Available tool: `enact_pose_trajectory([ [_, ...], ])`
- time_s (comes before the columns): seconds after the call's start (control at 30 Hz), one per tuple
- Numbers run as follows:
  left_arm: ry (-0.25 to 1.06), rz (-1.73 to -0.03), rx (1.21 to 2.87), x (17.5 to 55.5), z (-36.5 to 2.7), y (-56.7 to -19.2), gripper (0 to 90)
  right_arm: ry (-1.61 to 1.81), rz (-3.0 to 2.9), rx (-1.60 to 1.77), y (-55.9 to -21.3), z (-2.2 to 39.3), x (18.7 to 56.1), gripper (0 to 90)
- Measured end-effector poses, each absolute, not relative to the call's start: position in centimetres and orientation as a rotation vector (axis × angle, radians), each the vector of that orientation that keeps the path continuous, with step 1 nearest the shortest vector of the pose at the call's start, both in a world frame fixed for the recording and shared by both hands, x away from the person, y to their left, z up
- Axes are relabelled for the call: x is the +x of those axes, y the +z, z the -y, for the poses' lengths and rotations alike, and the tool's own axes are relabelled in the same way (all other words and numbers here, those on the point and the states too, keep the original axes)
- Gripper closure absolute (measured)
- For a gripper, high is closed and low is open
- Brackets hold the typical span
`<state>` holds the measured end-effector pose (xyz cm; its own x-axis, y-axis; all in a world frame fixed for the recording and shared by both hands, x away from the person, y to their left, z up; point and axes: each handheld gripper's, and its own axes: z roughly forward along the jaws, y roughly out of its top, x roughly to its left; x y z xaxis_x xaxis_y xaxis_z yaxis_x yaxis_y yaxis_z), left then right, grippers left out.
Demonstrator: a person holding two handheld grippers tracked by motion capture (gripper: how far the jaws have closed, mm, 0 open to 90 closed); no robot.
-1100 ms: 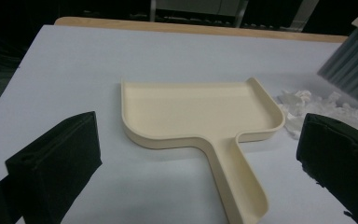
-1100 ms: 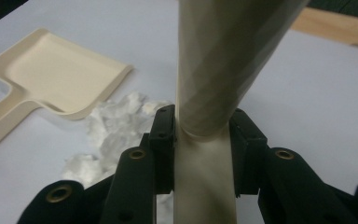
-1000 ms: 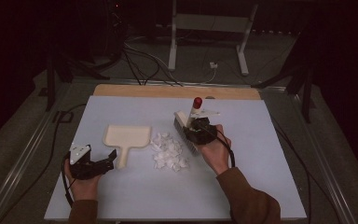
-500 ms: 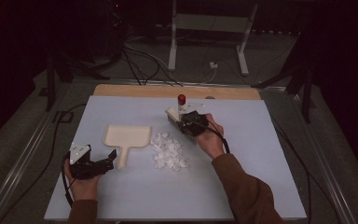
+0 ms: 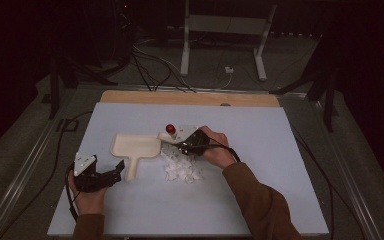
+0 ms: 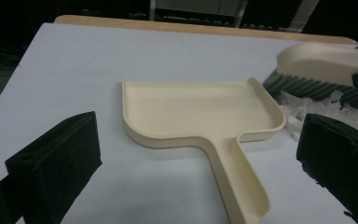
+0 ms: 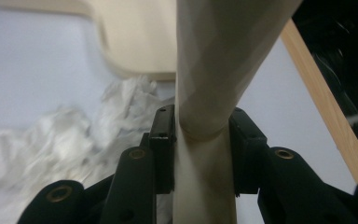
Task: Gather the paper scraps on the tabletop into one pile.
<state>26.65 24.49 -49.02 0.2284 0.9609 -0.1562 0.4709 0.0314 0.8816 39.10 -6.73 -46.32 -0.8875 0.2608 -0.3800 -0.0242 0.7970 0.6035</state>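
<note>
- Your right tongs (image 5: pixel 187 145) are clenched on the handle of the cream brush (image 6: pixel 324 60). In the right gripper view the two black pads press on the handle (image 7: pixel 205 140) from both sides. Keep this grip firm, because the bristles will push back when they meet the paper.
- The brush stands at the far edge of the crumpled white paper pile (image 5: pixel 181 167), just beside the right corner of the cream dustpan (image 5: pixel 135 146). The pile lies on the table (image 5: pixel 280 200) on the right side of the dustpan, touching or almost touching its rim; I cannot tell which.
- Lower the bristles (image 6: pixel 303 86) until they touch the table behind the pile, on the side away from the dustpan. Then sweep toward the dustpan with short, flat strokes, so the light paper does not jump over the rim.
- Your left tongs (image 5: pixel 100 177) are released: in the left gripper view the jaws stand wide apart with nothing between them. They hover near the end of the dustpan handle (image 6: pixel 240 186), not touching it.
- I think the dustpan will slide when the paper pushes on it. Close the left tongs on the handle first and hold the pan flat on the table.
- Its open edge seems to face away from you rather than toward the pile, so turn the dustpan until this edge faces the paper.
</note>
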Motion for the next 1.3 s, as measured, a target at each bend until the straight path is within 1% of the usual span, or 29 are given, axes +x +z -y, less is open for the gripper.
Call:
enact_pose_trajectory([
  [0.33, 0.669, -1.380, 1.591, 26.7, -24.3, -49.1, 0.5, 0.921, -2.621, -0.008, -45.9, 8.6, 37.2, 67.5],
  [0.5, 0.665, -1.381, 1.588, 26.7, -24.3, -49.1, 0.5, 0.941, -2.642, -0.041, -45.6, 9.4, 36.6, 67.5],
  [0.93, 0.657, -1.382, 1.586, 26.7, -24.4, -49.2, 0.5, 1.067, -2.531, 0.385, -44.8, 11.0, 39.4, 67.5],
  [1.3, 0.655, -1.385, 1.588, 26.8, -24.4, -49.2, 0.5, 0.997, -2.480, 0.765, -43.4, 14.3, 40.3, 67.4],
])
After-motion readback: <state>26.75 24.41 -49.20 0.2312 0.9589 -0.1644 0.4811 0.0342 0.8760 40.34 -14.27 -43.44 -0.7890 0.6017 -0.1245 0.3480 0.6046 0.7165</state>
